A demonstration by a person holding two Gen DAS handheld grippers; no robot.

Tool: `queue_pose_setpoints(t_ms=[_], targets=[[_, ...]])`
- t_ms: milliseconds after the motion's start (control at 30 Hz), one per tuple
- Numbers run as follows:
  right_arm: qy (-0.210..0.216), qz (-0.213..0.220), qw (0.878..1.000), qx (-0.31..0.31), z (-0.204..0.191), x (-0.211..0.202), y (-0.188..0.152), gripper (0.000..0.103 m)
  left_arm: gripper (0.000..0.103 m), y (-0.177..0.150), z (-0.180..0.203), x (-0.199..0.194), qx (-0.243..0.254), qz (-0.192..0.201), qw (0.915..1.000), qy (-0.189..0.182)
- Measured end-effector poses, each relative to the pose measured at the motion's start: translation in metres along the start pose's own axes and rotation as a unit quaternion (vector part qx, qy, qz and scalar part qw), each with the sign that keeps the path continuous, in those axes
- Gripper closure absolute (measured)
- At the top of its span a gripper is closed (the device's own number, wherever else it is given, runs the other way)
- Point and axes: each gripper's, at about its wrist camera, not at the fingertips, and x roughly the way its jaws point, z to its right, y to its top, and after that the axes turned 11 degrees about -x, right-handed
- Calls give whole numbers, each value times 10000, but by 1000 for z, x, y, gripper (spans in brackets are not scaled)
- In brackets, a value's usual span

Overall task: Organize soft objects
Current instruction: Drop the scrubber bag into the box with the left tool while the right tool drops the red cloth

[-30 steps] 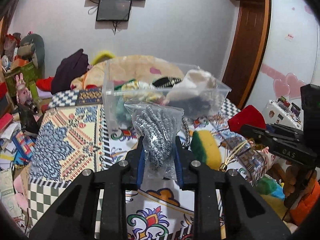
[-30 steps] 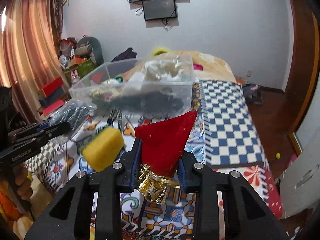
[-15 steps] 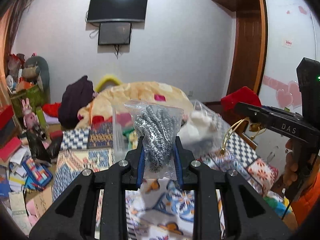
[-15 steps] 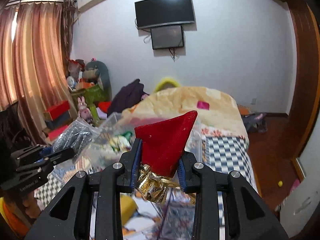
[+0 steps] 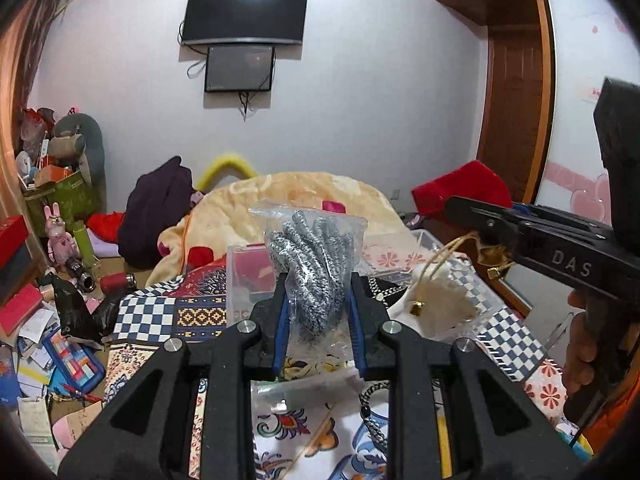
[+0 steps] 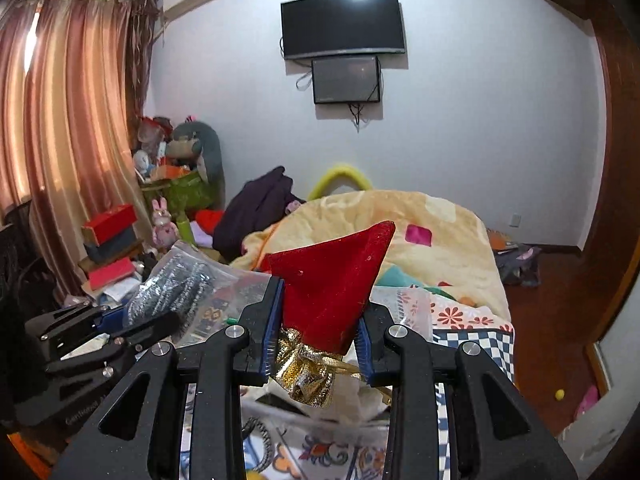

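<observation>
Bagged scourer [image 5: 316, 276] hides clear bin [image 5: 248, 280]

A grey-and-white knit [image 5: 316, 272] is seen in a clear bag [image 5: 352, 224]. A red pouch [image 6: 332, 276] is trimmed with gold foil [image 6: 306, 372]. The cloth [image 5: 156, 316] is patterned with blue-and-white checks and multicoloured florals. The blanket [image 6: 424, 216] is coloured cream-yellow with a pink square. The curtain [image 6: 68, 120] is coloured rust-pink, the wall [image 6: 480, 100] white, both screens [image 6: 344, 24] black.
</observation>
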Motion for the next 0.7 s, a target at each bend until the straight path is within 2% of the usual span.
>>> queue_pose_setpoints(t_ms=[333,500,600,667,700], targets=[[145,-711,9972,-176,-4,44,-17,74,77,-15,-10,57,-106,-836,9964,-47],[84,-972,9948,-276,-5,61,-24,74,77,-22,-7,66,27,-928,9957,47],[-12,-1026,9943,-304,-3,64,-24,70,70,-23,-5,67,63,-911,9957,127],[-4,-1079,9938,-282,-1,65,-22,64,58,-23,-5,67,14,-918,9957,101],[20,-1103,9935,-266,0,66,-21,63,55,-22,-5,66,-15,-916,9958,80]])
